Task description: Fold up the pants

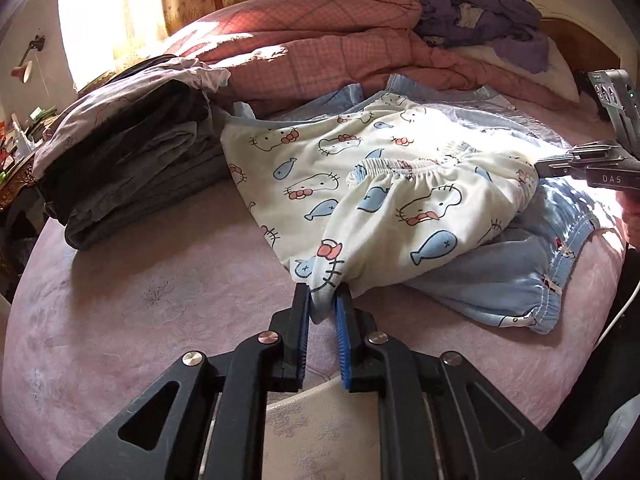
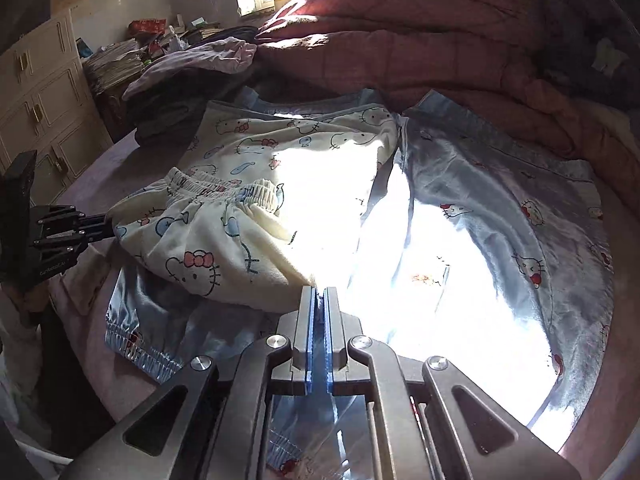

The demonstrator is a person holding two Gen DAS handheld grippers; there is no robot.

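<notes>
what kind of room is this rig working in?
Almost certainly a bedroom: the work surface is a bed with a pink sheet, a rumpled pink quilt and a pillow behind the cartoon-print pants, plus a cream cabinet by the wall.

Cream cartoon-cat-and-fish print pants (image 1: 360,184), elastic waistband, folded over on themselves, lying on pink bed atop light-blue printed garment

Left wrist view: printed pants (image 1: 360,184) lie mid-bed on a second pair of pants (image 1: 500,276); folded clothes stack (image 1: 132,168) at 9 o'clock; quilt (image 1: 320,40) at 12 o'clock.
</notes>
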